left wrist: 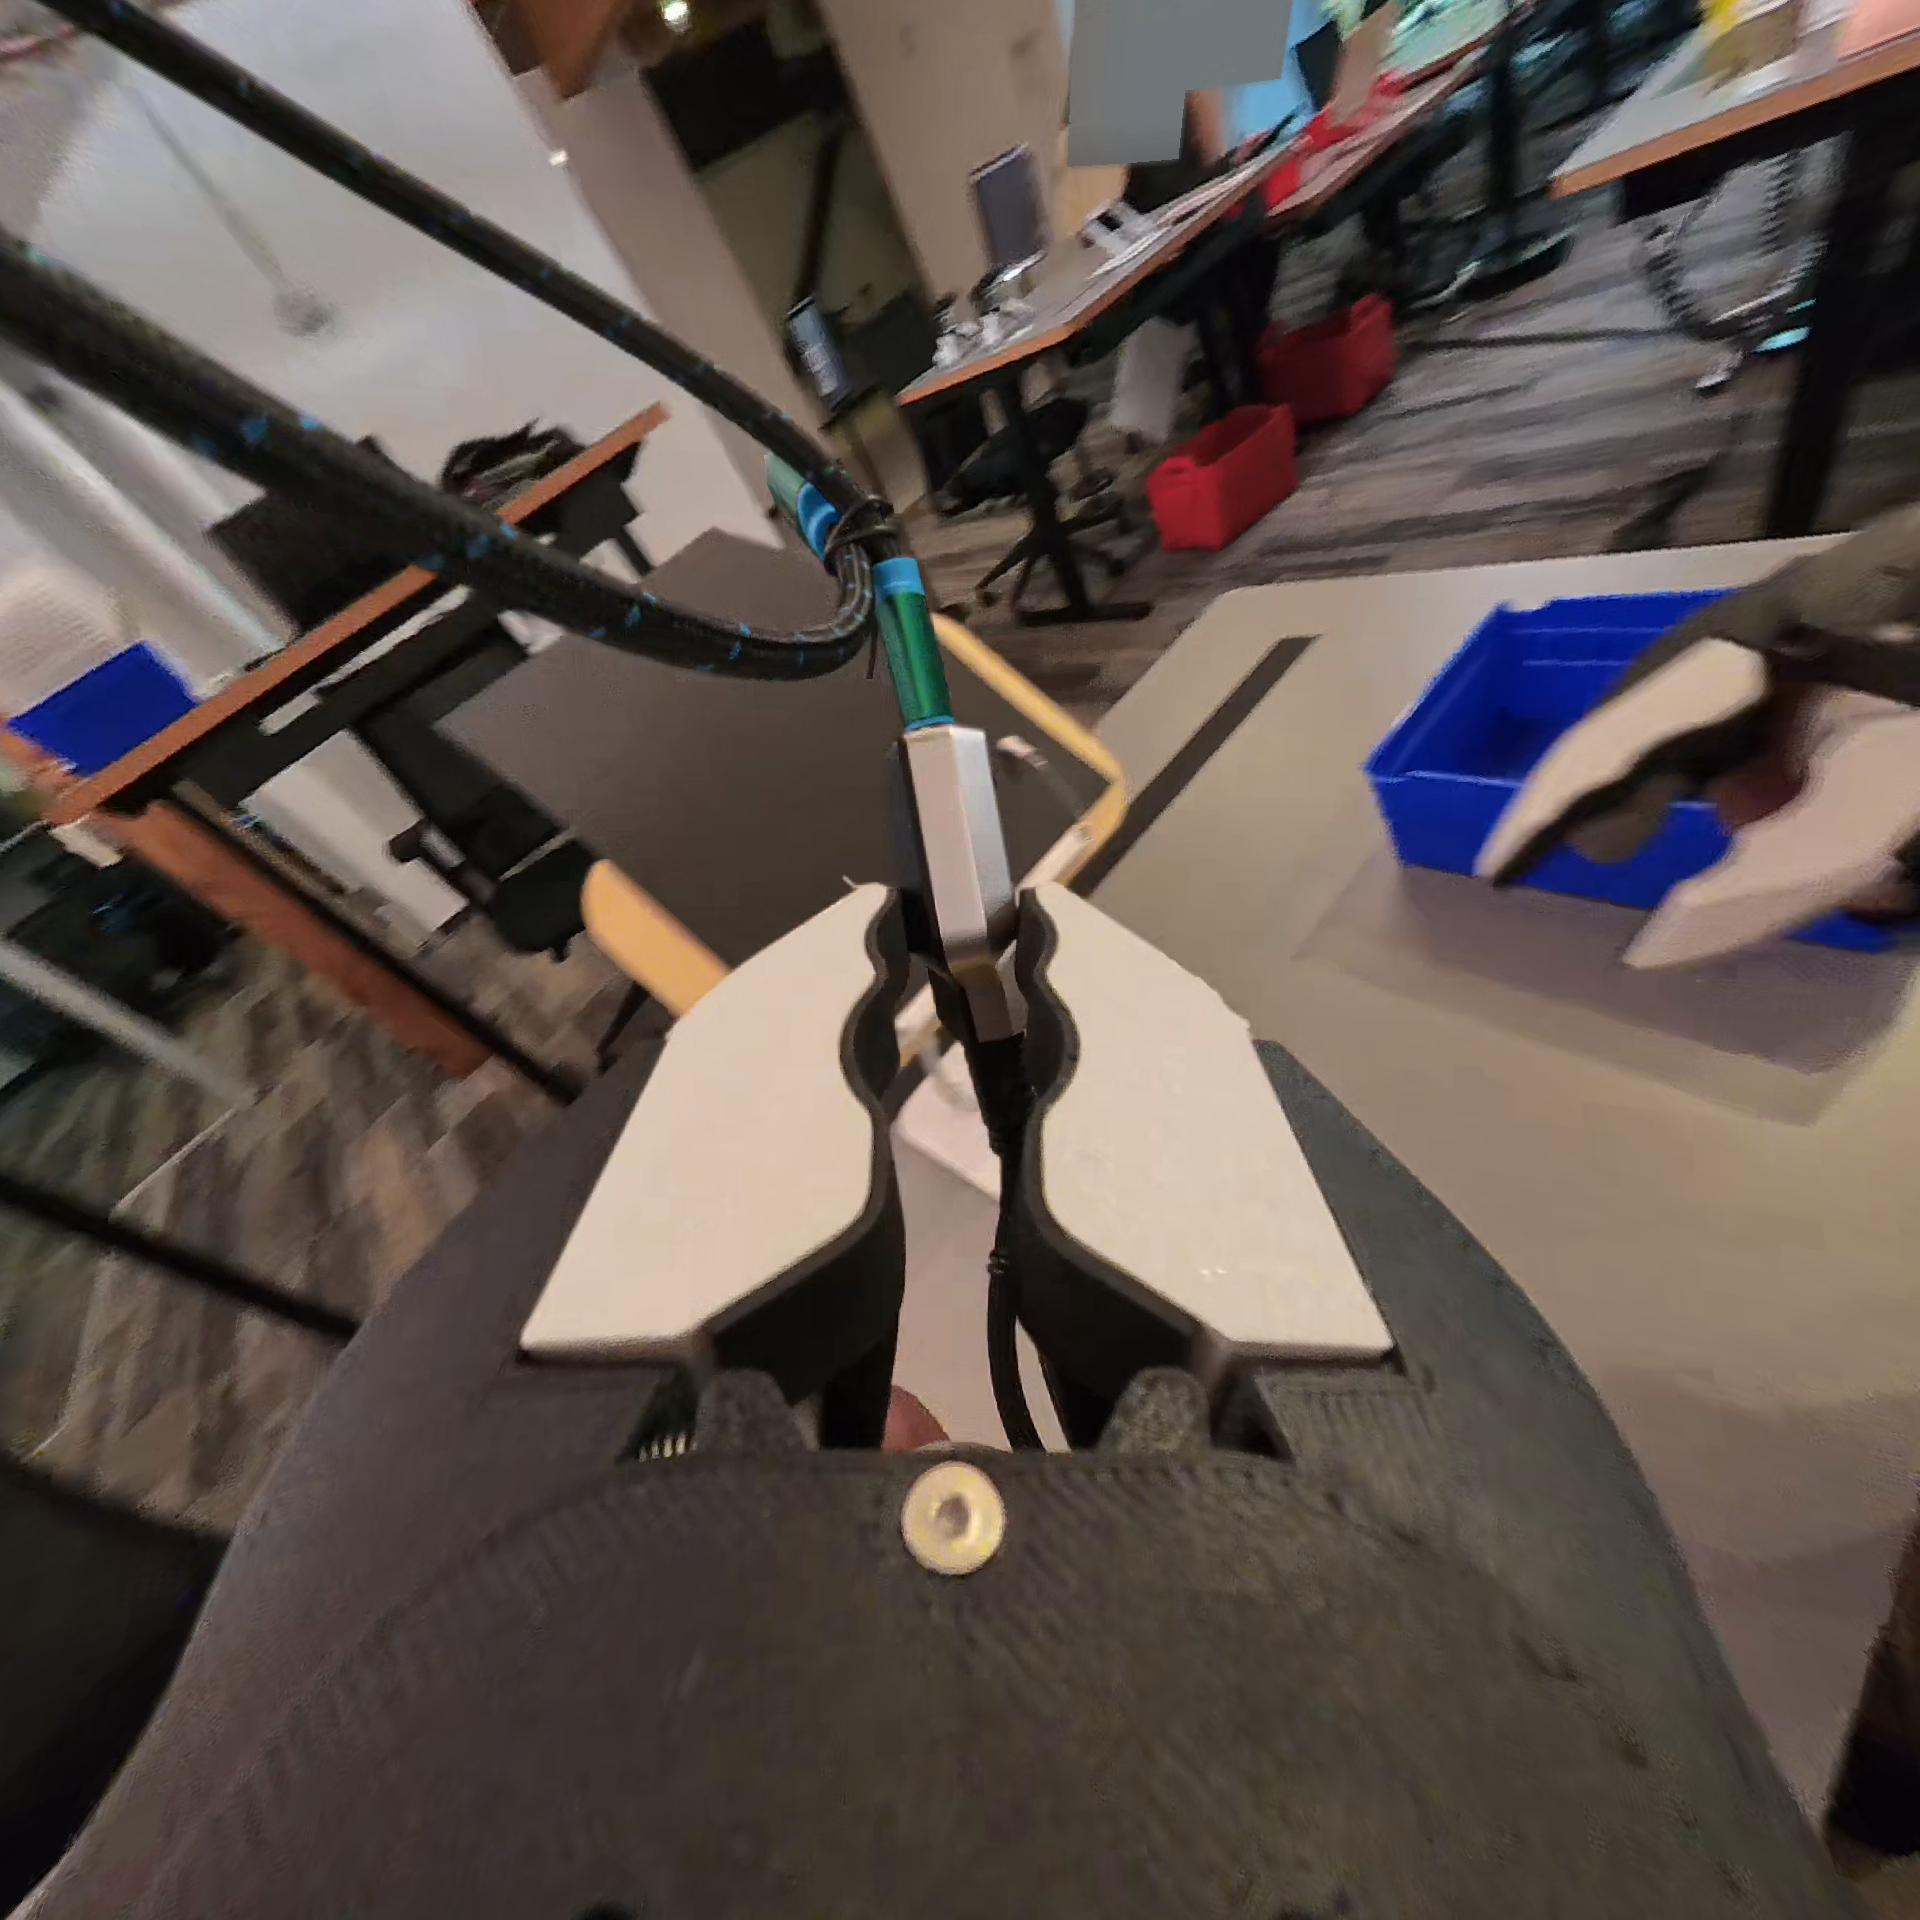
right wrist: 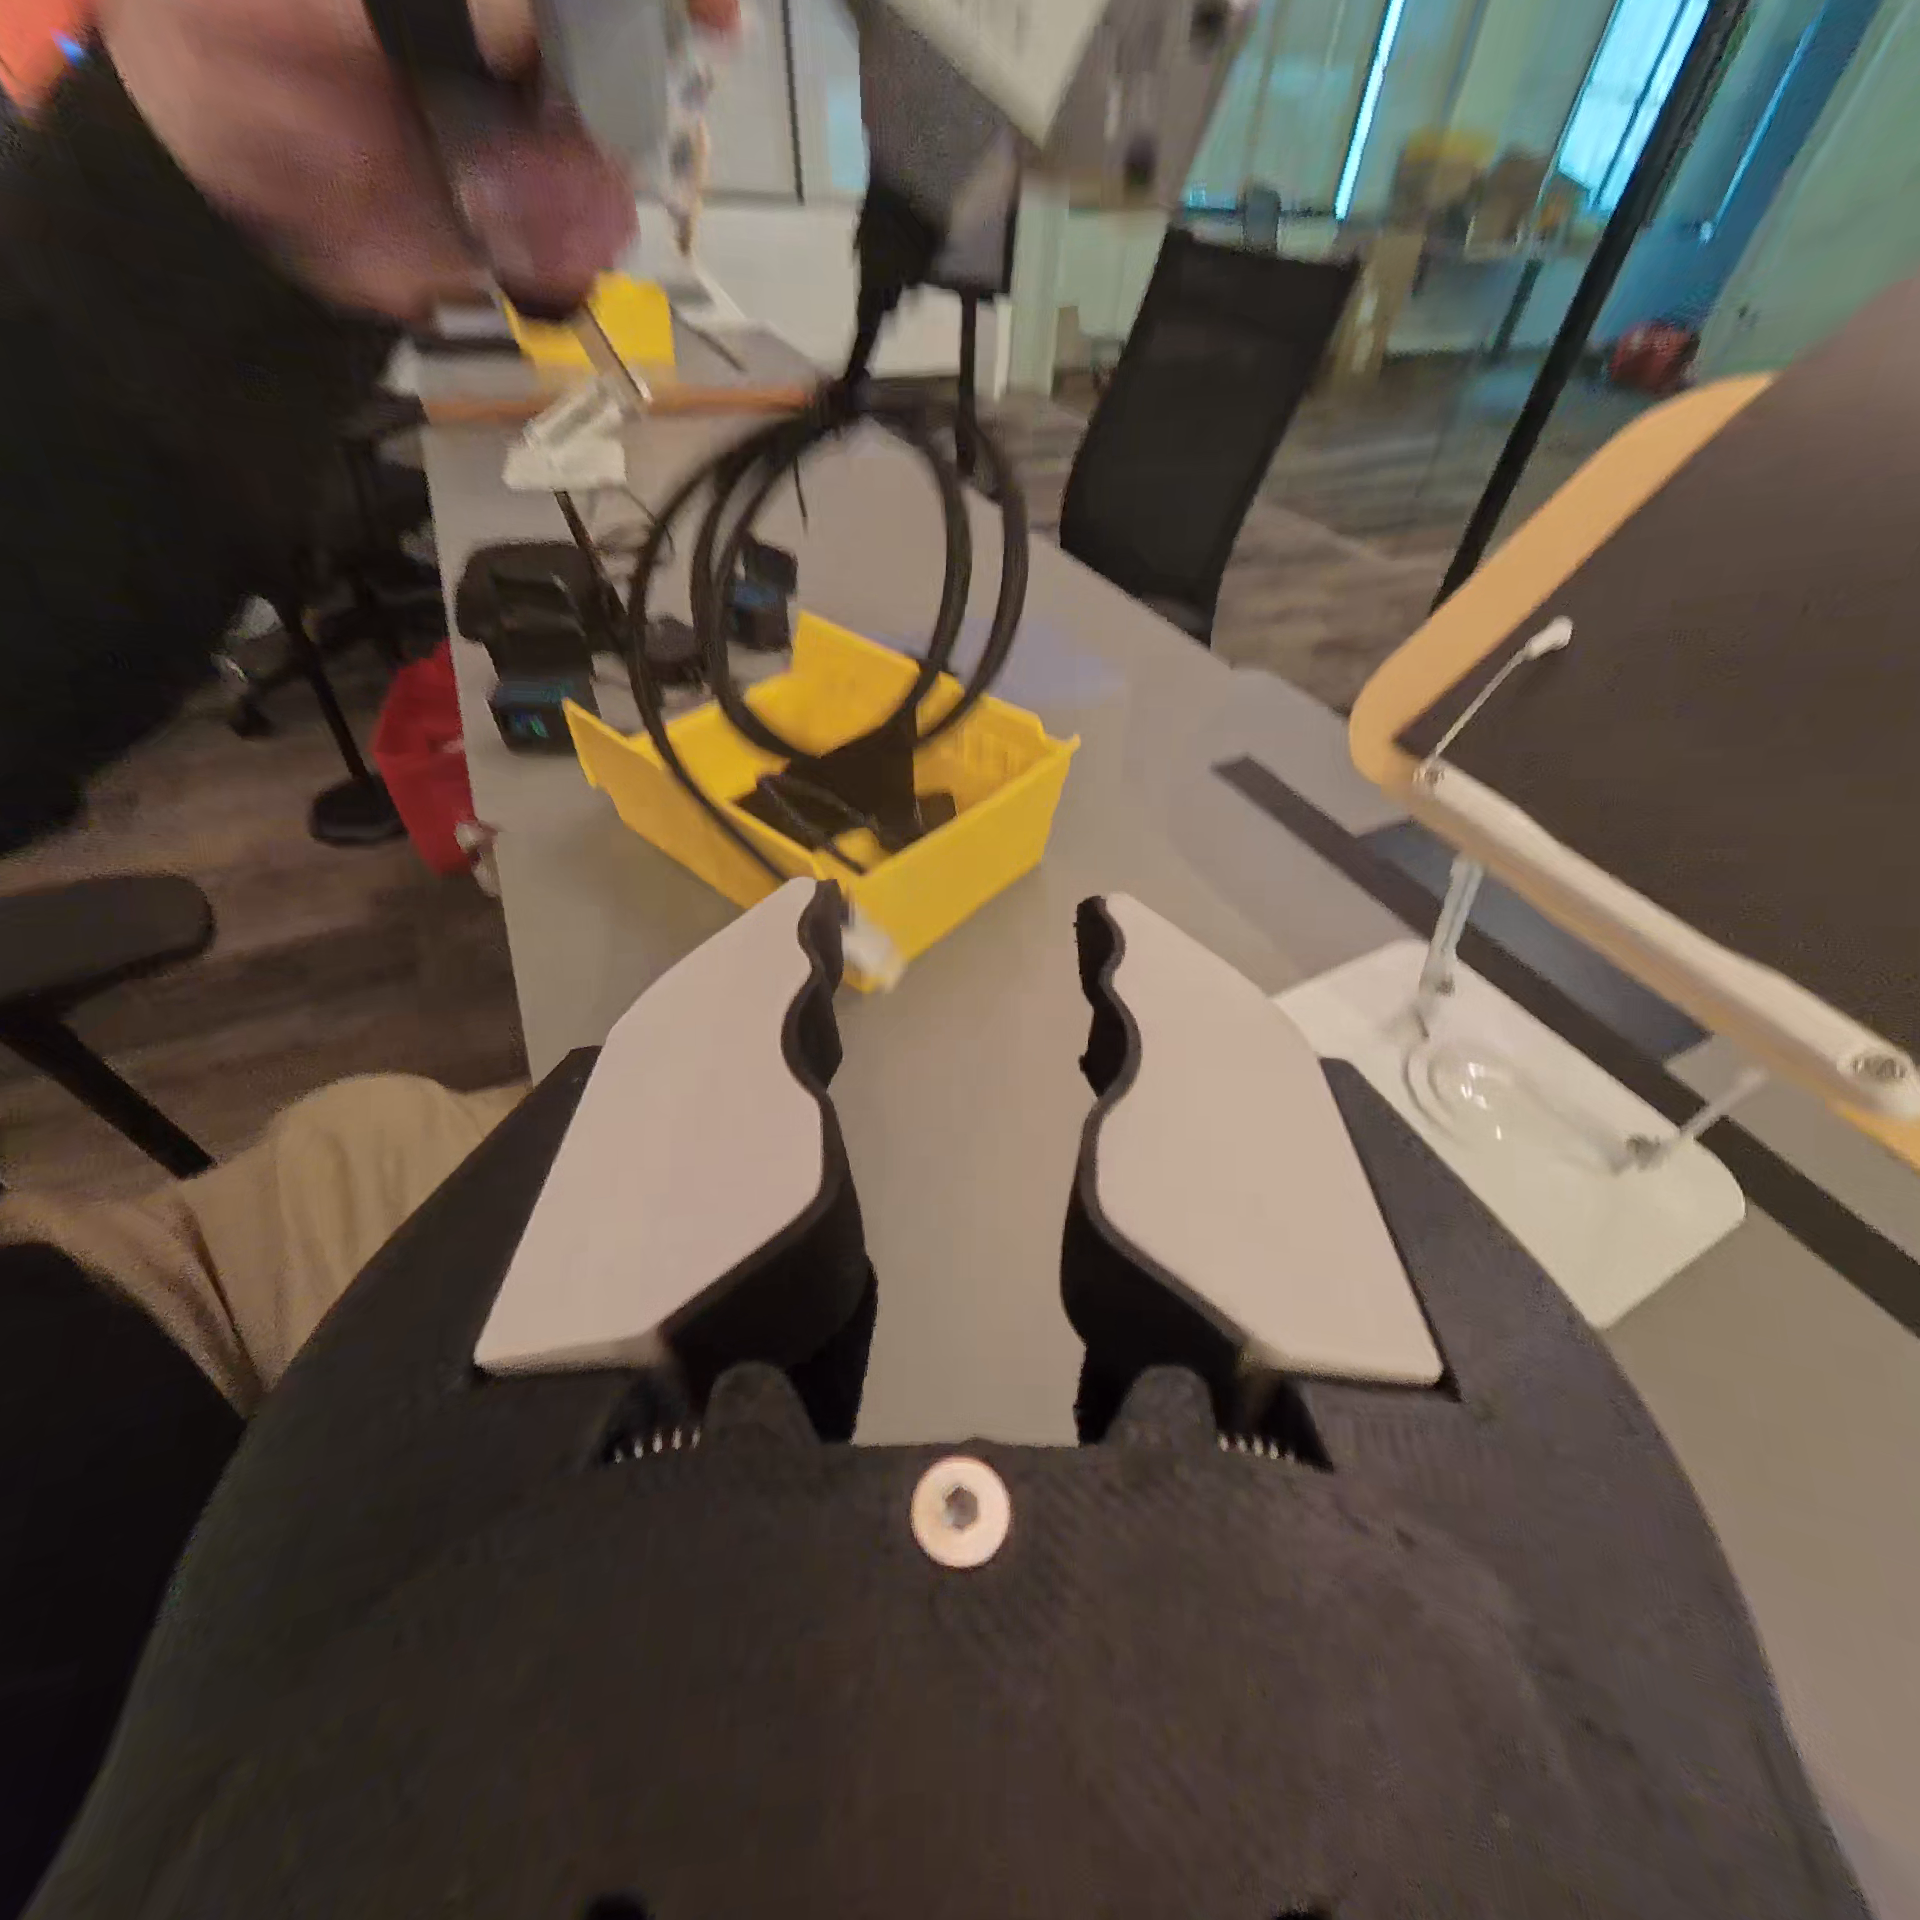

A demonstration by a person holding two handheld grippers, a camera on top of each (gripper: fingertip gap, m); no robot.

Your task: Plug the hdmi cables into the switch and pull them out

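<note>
My left gripper [left wrist: 958, 920] is shut on a small silver HDMI switch [left wrist: 954, 831] and holds it up in the air. A green HDMI plug [left wrist: 914, 655] sits in the switch's far end, and its braided black and blue cable [left wrist: 416, 520] loops off to the upper left. A thin black lead [left wrist: 1003, 1122] runs from the switch's near end down between the fingers. My right gripper [right wrist: 951, 914] is open and empty above the grey table; it also shows at the right of the left wrist view [left wrist: 1621, 894]. In the right wrist view a coil of thin black cable [right wrist: 956, 561] hangs from the blurred left gripper at the top.
A yellow bin [right wrist: 935, 883] holding black parts stands on the grey table [right wrist: 966, 1143]. A blue bin [left wrist: 1475, 748] stands at the table's far right. A black board with a wooden rim [right wrist: 1496, 582] on a white stand [right wrist: 1507, 1195] is beside the grippers. Chairs, desks and red bins lie beyond. Tip to tip, the grippers are about 20 cm apart.
</note>
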